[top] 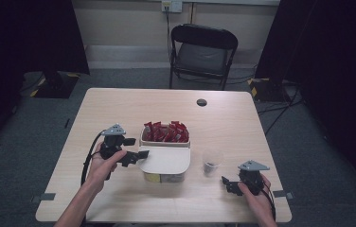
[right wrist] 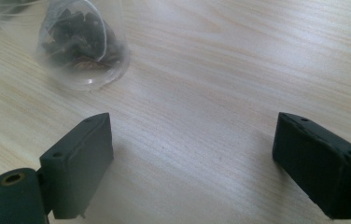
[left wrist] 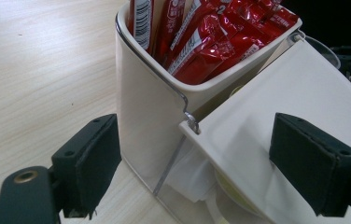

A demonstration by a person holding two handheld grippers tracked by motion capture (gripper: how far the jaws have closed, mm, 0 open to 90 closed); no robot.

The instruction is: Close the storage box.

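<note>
Left gripper [left wrist: 197, 158] sitting with jaws apart around corner of cream plastic box [left wrist: 150, 116], one black pad over flat white lid [left wrist: 281, 107], gripping nothing. Red snack packets [left wrist: 211, 37] standing inside box. Right gripper [right wrist: 192, 163] resting wide open, holding nothing, near clear plastic cup [right wrist: 82, 42] on pale wooden table [top: 119, 106].

Two black handheld grippers: left gripper [top: 137, 156] and right gripper [top: 225, 182], each topped by a grey three-cornered plate, trailing a black cable. Square black pads [left wrist: 87, 163] with small screw holes; brass-ringed hole behind the left-hand pad. Bare forearms, no sleeves.
</note>
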